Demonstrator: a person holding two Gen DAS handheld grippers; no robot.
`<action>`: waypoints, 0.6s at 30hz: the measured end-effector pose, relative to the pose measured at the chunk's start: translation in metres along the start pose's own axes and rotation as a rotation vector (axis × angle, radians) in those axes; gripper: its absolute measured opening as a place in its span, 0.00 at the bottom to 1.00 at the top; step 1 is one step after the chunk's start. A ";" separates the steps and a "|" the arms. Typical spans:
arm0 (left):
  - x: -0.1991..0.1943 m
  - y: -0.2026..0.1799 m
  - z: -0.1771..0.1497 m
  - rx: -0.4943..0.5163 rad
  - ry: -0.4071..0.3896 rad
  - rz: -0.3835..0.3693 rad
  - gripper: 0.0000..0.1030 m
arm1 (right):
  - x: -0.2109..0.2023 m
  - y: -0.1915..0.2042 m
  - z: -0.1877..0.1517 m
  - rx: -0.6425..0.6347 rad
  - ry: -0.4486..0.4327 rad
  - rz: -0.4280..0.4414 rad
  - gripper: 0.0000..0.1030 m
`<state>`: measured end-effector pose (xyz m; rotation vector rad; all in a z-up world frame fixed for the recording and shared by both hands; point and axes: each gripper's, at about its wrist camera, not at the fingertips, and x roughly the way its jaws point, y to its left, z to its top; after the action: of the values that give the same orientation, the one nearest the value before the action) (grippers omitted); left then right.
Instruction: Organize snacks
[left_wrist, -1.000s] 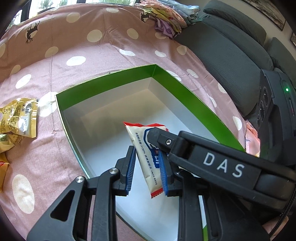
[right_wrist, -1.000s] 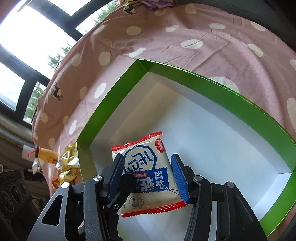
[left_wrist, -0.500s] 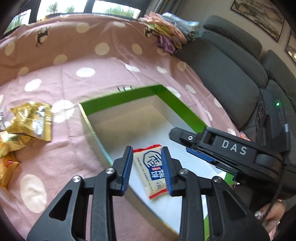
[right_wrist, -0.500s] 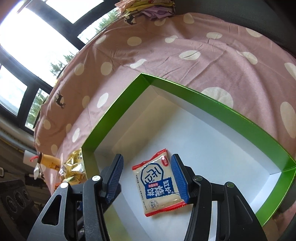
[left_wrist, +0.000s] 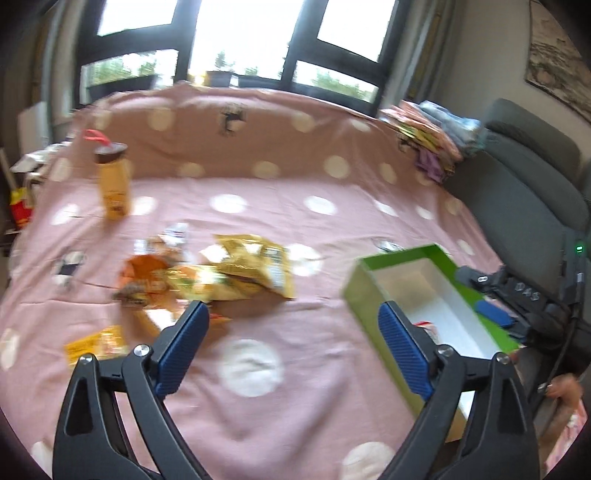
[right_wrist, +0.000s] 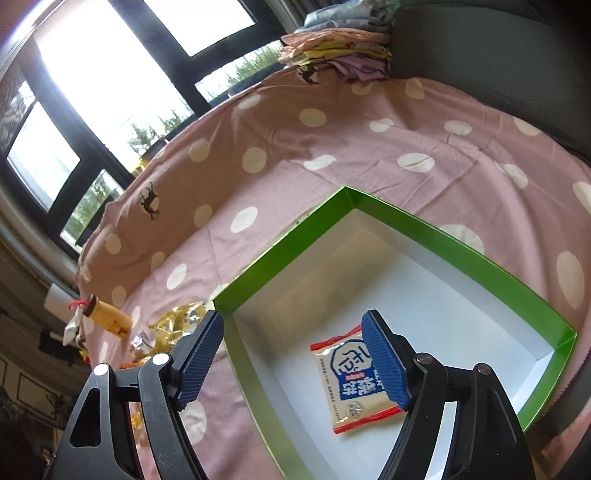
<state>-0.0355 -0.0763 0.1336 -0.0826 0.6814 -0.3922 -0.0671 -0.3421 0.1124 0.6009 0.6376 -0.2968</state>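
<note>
Left wrist view, blurred: the left gripper (left_wrist: 291, 343) has its jaws opening wide with nothing between them, only the pink dotted cloth (left_wrist: 258, 417) below. Ahead and left lies a heap of crinkled gold snack packets (left_wrist: 236, 273); farther left stands a yellow bottle (left_wrist: 114, 184). To the right sits the green box (left_wrist: 364, 295), with the right gripper (left_wrist: 495, 314) over it.

Right wrist view: the right gripper (right_wrist: 293, 354) is opening, jaws clear of the flat white cracker packet (right_wrist: 351, 380) lying on the box's white floor below. The box's glossy green wall (right_wrist: 243, 354) passes between the fingers.
</note>
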 end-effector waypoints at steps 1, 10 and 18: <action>-0.005 0.010 -0.003 -0.010 -0.008 0.036 0.91 | -0.001 0.004 -0.001 -0.012 -0.007 0.001 0.81; -0.023 0.104 -0.031 -0.193 -0.020 0.221 0.91 | 0.003 0.064 -0.018 -0.196 -0.012 0.035 0.84; -0.009 0.157 -0.043 -0.345 0.064 0.291 0.91 | 0.041 0.109 -0.038 -0.254 0.138 0.165 0.84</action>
<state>-0.0177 0.0743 0.0741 -0.2953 0.8072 0.0051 -0.0052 -0.2359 0.1092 0.4291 0.7402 -0.0182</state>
